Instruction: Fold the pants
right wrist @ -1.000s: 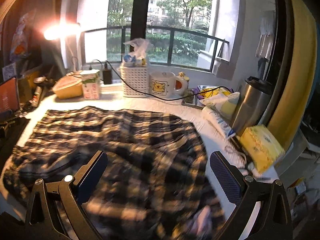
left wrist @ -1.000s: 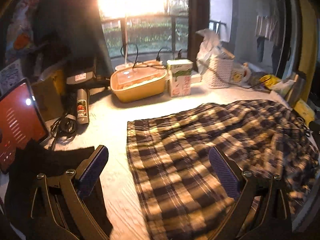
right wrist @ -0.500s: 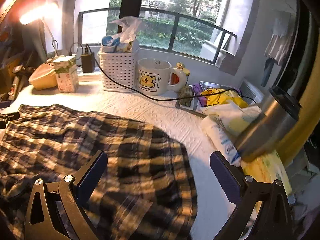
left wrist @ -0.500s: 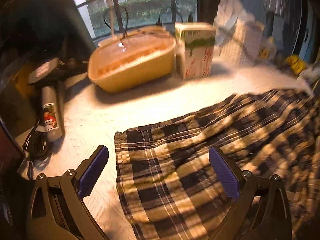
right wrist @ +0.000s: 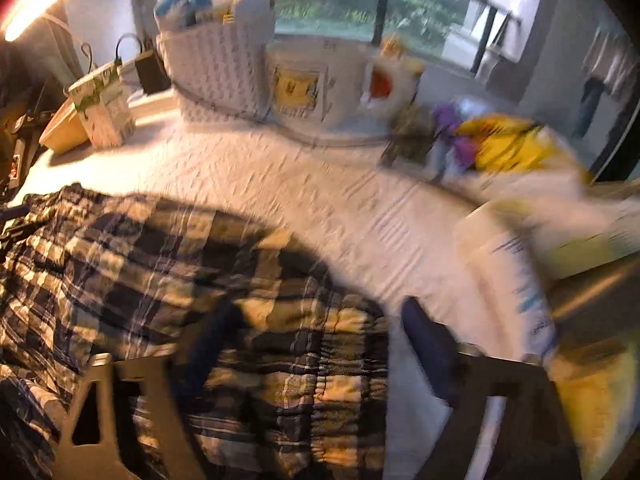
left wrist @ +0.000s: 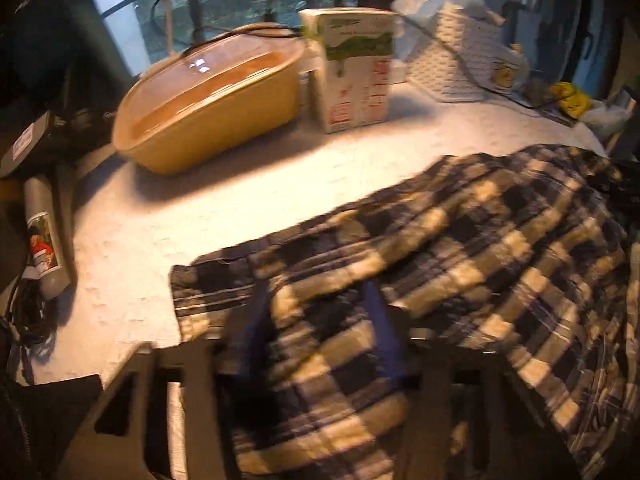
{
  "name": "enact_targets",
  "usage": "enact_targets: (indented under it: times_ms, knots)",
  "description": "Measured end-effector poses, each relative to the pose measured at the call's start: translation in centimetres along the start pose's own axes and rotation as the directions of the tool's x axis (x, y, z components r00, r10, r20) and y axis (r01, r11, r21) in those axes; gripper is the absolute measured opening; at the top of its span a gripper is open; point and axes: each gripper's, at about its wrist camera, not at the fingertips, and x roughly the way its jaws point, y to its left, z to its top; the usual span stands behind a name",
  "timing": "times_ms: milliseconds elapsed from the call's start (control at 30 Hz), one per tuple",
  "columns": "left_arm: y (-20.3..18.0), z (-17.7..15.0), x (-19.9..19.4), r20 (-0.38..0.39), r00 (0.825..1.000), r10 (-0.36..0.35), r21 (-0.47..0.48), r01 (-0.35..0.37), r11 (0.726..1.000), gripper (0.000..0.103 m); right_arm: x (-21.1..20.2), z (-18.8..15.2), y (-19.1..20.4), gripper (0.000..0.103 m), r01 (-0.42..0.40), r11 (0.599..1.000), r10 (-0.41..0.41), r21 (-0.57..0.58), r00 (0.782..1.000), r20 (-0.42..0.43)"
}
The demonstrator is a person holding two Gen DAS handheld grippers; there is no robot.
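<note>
1. The plaid pants (left wrist: 460, 248) lie spread across the white desk (left wrist: 248, 200), one end near the yellow dish (left wrist: 208, 104) and carton (left wrist: 352, 72), the gathered waistband (right wrist: 320, 380) at the other.
2. The left gripper (left wrist: 316, 332) has just been closing; its fingers (left wrist: 378, 328) stand narrow with cloth bunched between them, apparently pinching it.
3. The right gripper (right wrist: 316, 344) has also been closing, but its fingers (right wrist: 424, 340) are still apart, straddling the waistband edge without pressing it.
4. Judged from here, a good fold needs both ends gripped firmly through all layers, then lifted together so the cloth stays flat.
5. A second ago both grippers hovered higher, fingers wide, above the pants; now they are down at the fabric.
</note>
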Motion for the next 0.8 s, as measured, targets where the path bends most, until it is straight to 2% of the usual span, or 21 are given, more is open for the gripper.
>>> enact_targets:
  times_ms: [33, 67, 100, 133, 167, 233, 433, 533, 800]
  knots:
    - [-0.8, -0.1, -0.2, 0.008, 1.0, -0.007, 0.033, 0.007, 0.999, 0.014, -0.1, -0.2, 0.2, 0.07, -0.01, 1.0, 0.01, -0.002, 1.0, 0.027]
    - [-1.4, -0.1, -0.2, 0.009, 1.0, -0.017, 0.053, 0.016, 0.998, 0.005, -0.2, -0.2, 0.3, 0.058, -0.019, 1.0, 0.02, -0.006, 0.999, 0.028]
    - [-2.0, -0.2, -0.3, 0.011, 1.0, -0.006, 0.072, 0.005, 0.997, 0.001, -0.4, -0.2, 0.5, 0.046, -0.031, 0.999, 0.031, -0.011, 0.999, 0.026]
    - [-2.4, -0.2, -0.3, 0.017, 1.0, 0.015, 0.095, -0.016, 0.995, 0.0, -0.7, -0.2, 0.7, 0.027, -0.056, 0.998, 0.056, -0.01, 0.998, 0.026]
    - [-2.7, -0.2, -0.3, 0.025, 0.999, 0.021, 0.114, -0.024, 0.993, 0.0, -1.0, -0.2, 1.1, 0.027, -0.063, 0.998, 0.064, -0.013, 0.997, 0.032]
    - [-2.5, -0.1, -0.8, 0.045, 0.999, 0.012, 0.106, -0.017, 0.994, 0.0, -1.6, -0.1, 2.1, 0.027, -0.012, 0.999, 0.015, -0.047, 0.999, 0.052]
    - [-0.9, 2.7, -3.0, 0.15, 0.988, 0.044, 0.099, -0.059, 0.993, 0.0, -5.5, 1.6, 2.5, 0.026, 0.033, 0.999, -0.027, -0.033, 0.981, 0.191]
    - [-0.4, 5.1, -3.5, 0.217, 0.974, 0.068, 0.104, -0.093, 0.99, 0.0, -6.9, 2.9, 2.1, 0.026, 0.051, 0.999, -0.047, -0.012, 0.968, 0.245]
    - [0.5, 11.3, -5.4, 0.371, 0.919, 0.136, 0.113, -0.19, 0.975, 0.0, -8.4, 6.4, 1.5, 0.026, 0.122, 0.993, -0.115, 0.001, 0.934, 0.338]
